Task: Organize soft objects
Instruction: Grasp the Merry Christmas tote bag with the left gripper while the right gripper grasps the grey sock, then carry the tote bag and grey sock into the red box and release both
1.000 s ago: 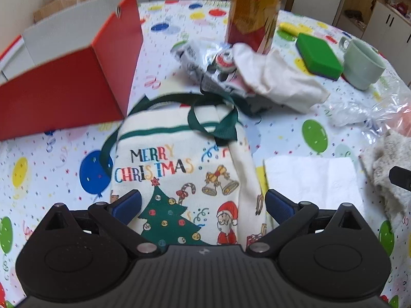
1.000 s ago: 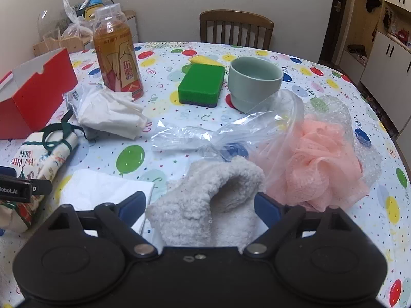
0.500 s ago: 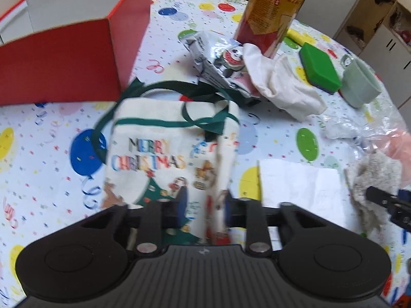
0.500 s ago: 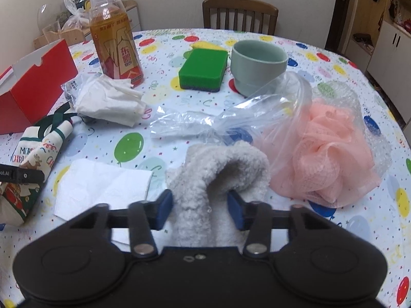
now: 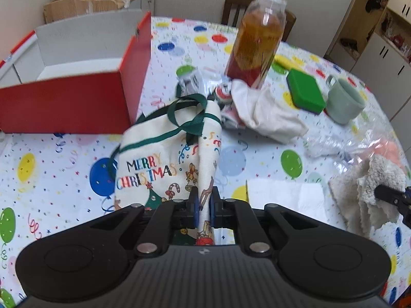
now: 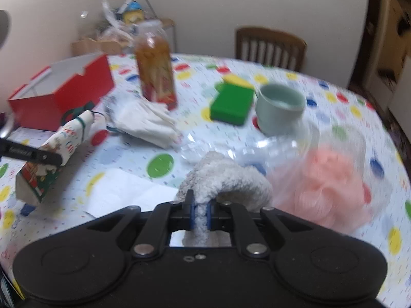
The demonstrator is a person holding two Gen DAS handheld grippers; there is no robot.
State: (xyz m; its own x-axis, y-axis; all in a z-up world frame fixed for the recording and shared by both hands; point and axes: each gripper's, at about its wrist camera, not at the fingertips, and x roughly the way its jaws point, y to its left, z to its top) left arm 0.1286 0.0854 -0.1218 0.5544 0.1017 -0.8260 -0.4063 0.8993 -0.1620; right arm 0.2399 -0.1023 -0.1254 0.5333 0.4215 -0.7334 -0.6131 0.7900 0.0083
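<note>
My left gripper (image 5: 204, 205) is shut on the near edge of a cream Christmas tote bag (image 5: 164, 159) with green straps and holds that end raised off the table; the bag also shows in the right wrist view (image 6: 59, 148). My right gripper (image 6: 201, 214) is shut on a fluffy grey-white cloth (image 6: 226, 177) and lifts it; the cloth also shows in the left wrist view (image 5: 370, 195). An open red box (image 5: 77, 95) stands at the left. A white cloth (image 5: 269, 113) lies by the bottle. A pink mesh sponge (image 6: 331, 190) sits in a clear plastic bag.
A tall bottle of amber drink (image 5: 257, 43), a green sponge (image 5: 305, 92) and a pale green cup (image 5: 344, 102) stand at the back. A white paper napkin (image 5: 285, 197) lies between the grippers. A chair (image 6: 269, 43) stands behind the round table.
Both grippers went from open to shut. The left one closed on the tote bag and raised it; the right one closed on the fluffy cloth and lifted it.
</note>
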